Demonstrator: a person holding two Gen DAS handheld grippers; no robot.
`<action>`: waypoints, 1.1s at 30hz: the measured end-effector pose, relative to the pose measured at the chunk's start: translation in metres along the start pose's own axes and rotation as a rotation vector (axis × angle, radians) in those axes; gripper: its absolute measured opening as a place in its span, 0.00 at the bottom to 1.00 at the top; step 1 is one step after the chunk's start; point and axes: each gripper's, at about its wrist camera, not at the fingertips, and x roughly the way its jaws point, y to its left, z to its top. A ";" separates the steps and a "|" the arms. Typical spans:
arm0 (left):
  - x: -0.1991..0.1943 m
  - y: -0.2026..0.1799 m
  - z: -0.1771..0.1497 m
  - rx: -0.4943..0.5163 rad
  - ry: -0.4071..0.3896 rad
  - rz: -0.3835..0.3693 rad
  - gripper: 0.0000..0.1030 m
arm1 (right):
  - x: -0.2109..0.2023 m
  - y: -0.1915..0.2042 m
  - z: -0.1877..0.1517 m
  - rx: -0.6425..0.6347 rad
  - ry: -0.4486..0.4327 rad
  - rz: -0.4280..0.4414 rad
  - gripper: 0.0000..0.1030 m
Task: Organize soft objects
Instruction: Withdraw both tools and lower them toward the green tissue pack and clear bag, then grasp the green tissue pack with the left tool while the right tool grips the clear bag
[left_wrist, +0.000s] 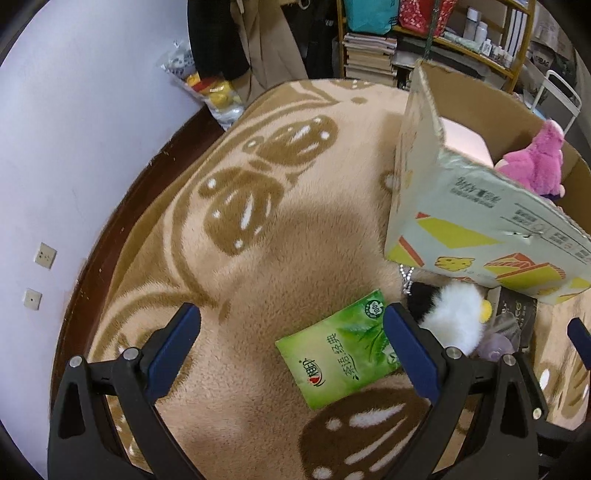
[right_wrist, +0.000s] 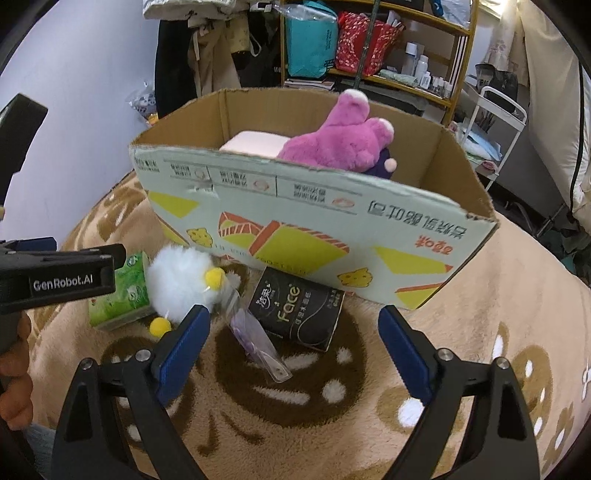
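You hold both grippers, left gripper (left_wrist: 291, 347) and right gripper (right_wrist: 293, 345), released above the green tissue pack (left_wrist: 341, 354), ready for boxing into the cardboard box (right_wrist: 295, 218).

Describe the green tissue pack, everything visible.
The soft green plastic tissue pack is rectangular and puffy, printed with leaves, Chinese text and a red logo. It lies flat on the beige-and-brown fleece blanket, outside the cardboard box. The fluffy white plush toy sits against one side. The open left tongs hover over it, not gripping.
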 end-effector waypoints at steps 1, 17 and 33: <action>0.002 0.000 0.000 -0.001 0.007 -0.001 0.95 | 0.002 0.001 -0.001 -0.003 0.005 -0.002 0.94; 0.025 -0.002 0.004 -0.049 0.090 -0.085 0.95 | 0.016 0.009 -0.004 -0.029 0.062 0.018 0.88; 0.036 -0.003 -0.006 -0.083 0.157 -0.143 0.94 | 0.020 0.022 -0.009 -0.085 0.105 0.097 0.23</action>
